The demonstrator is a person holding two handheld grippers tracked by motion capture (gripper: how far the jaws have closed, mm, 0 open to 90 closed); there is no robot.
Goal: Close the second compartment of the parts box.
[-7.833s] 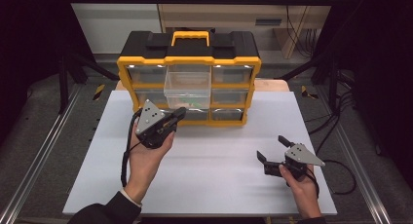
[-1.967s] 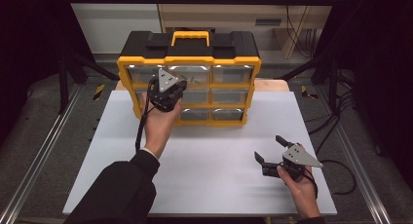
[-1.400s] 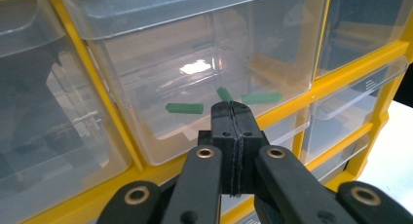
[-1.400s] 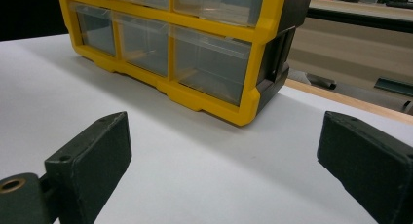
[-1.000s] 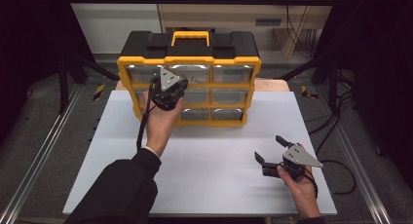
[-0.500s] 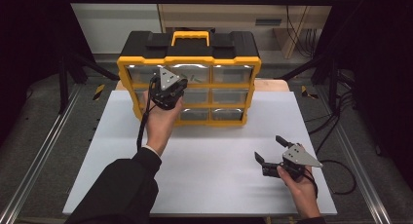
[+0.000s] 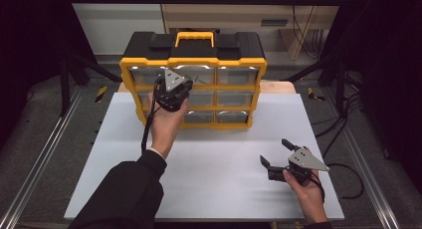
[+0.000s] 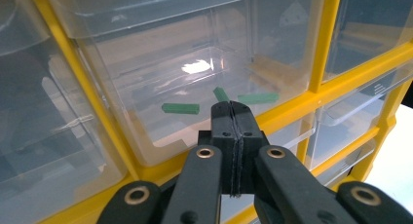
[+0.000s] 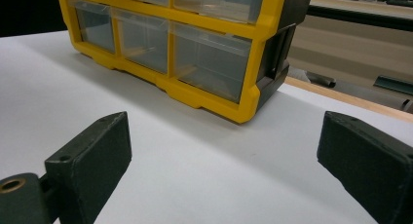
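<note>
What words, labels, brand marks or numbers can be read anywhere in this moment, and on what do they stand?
None can be read.
The yellow drawer organizer: no brand or label shows on its frame, black top or handle.
The clear middle drawer: no lettering; green pieces lie inside, unmarked.
The left tongs and right tongs: no print on jaws or grey plates.
</note>
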